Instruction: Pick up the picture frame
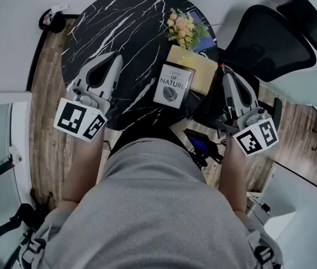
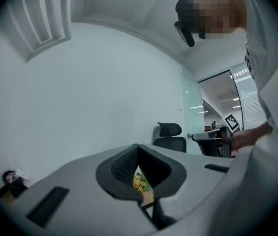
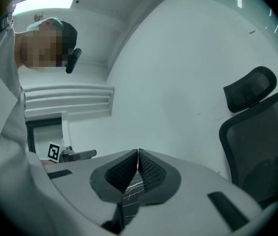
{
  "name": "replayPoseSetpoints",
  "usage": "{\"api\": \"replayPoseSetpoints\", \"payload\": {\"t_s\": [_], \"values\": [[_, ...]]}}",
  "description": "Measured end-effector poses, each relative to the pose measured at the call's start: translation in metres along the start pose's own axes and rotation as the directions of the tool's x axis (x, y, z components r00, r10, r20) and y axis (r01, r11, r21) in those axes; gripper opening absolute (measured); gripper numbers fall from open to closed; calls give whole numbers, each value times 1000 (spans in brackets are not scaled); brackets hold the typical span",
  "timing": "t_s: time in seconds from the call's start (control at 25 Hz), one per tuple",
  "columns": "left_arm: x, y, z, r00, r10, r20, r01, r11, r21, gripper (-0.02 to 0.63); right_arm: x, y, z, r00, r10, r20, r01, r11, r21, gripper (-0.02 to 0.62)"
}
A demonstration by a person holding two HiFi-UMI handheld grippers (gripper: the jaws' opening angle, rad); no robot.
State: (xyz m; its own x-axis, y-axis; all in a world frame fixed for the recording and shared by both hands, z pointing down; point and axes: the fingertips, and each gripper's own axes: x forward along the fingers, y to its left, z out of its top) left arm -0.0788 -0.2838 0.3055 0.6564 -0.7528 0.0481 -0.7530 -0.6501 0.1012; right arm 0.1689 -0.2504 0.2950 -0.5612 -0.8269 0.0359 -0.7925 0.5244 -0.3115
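Note:
The picture frame (image 1: 173, 86), white with a leaf print and a dark border, stands on the round black marble table (image 1: 119, 27) near its front right edge, leaning against a tan box (image 1: 197, 66). My left gripper (image 1: 115, 59) hovers over the table to the frame's left, its jaws shut and empty (image 2: 138, 146). My right gripper (image 1: 227, 77) is to the frame's right, past the table's edge, also shut on nothing (image 3: 138, 151). Neither touches the frame.
A bunch of yellow flowers (image 1: 185, 29) sits behind the tan box. A black office chair (image 1: 270, 38) stands at the table's right, close to my right gripper. A white wall runs behind the table. The floor is wooden (image 1: 46, 144).

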Motion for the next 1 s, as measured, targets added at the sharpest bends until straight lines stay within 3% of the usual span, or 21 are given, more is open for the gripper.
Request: {"api": "replayPoseSetpoints", "payload": {"t_s": [0.4, 0.84, 1.0], "values": [[2, -2, -18, 999, 29, -27, -29, 999, -27, 6, 2, -13, -18, 999, 9, -52, -7, 999, 31, 28], [12, -8, -44, 996, 32, -78, -37, 997, -63, 6, 7, -29, -61, 988, 32, -149, -13, 992, 126, 28], [19, -11, -53, 995, 24, -93, -31, 997, -74, 6, 12, -34, -79, 981, 71, -183, -33, 979, 202, 28]]}}
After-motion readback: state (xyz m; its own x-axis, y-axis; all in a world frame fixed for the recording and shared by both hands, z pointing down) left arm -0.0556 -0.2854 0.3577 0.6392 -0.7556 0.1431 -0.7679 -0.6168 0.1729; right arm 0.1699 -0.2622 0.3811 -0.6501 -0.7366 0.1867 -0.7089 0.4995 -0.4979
